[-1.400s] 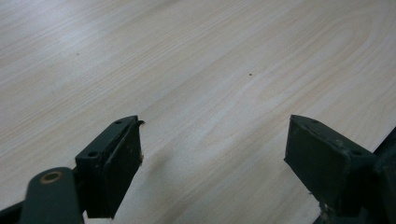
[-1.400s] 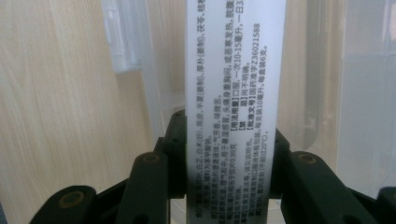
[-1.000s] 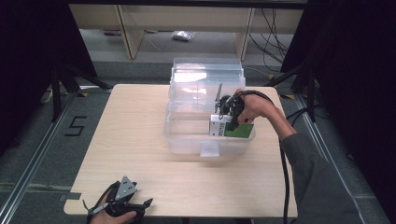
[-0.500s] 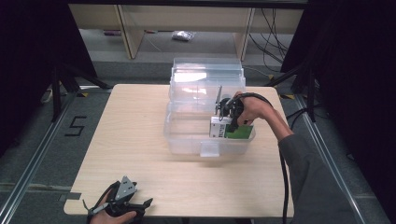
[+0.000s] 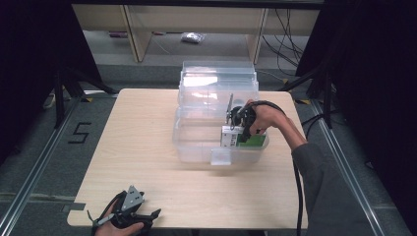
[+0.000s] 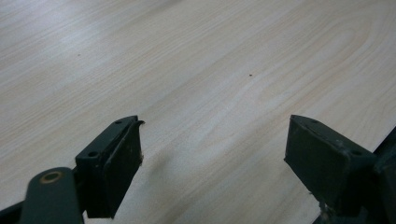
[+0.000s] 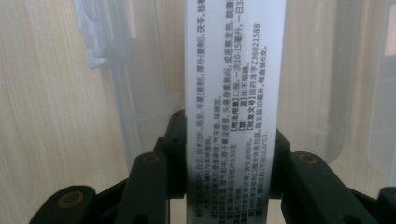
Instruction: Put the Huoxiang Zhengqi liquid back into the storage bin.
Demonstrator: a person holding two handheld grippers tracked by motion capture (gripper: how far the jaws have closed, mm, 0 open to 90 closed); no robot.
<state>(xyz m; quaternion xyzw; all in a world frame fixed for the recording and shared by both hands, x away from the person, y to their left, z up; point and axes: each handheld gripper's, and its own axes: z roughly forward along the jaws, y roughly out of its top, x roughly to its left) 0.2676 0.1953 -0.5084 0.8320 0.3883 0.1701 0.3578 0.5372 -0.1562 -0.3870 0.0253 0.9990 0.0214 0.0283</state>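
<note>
I find the box (image 7: 231,107), white with a green face, clamped between the 2 jaws of my right gripper (image 5: 235,129) inside the clear bin (image 5: 196,142) mid-table (image 5: 137,132), while my left gripper (image 6: 212,161) rests agape, empty, at the near edge.

Floor left of the worktop (image 5: 147,147): taped numeral "5" (image 5: 79,132). White box (image 7: 231,93), frame centre, right gripper view: printed Chinese text, legible "Z36021588", "10-15", "20°C".

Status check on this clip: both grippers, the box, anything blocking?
Left gripper open, idle at the table's near edge. Right gripper shut on white printed box, inside the clear plastic bin. Nothing in the way.
</note>
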